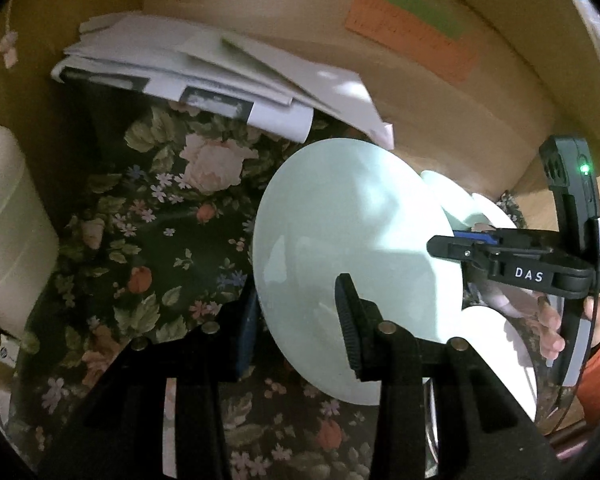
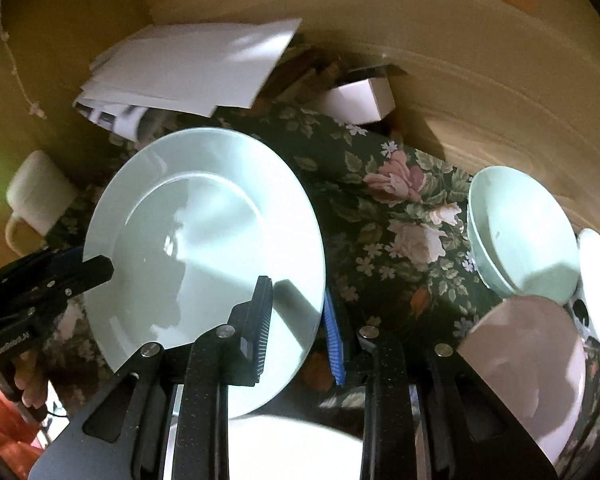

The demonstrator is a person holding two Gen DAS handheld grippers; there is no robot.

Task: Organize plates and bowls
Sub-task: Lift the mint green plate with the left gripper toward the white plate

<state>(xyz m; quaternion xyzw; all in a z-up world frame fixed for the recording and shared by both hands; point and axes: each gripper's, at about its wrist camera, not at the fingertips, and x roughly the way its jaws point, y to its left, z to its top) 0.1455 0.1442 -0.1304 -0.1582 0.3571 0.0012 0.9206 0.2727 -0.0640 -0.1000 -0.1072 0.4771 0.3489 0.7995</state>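
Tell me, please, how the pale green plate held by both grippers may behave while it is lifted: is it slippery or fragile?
The pale green plate looks glazed and glossy, so it is probably slippery where the right gripper and the left gripper pinch only its rim. It seems rigid ceramic, likely fragile if dropped. Held tilted, it may slide downward.
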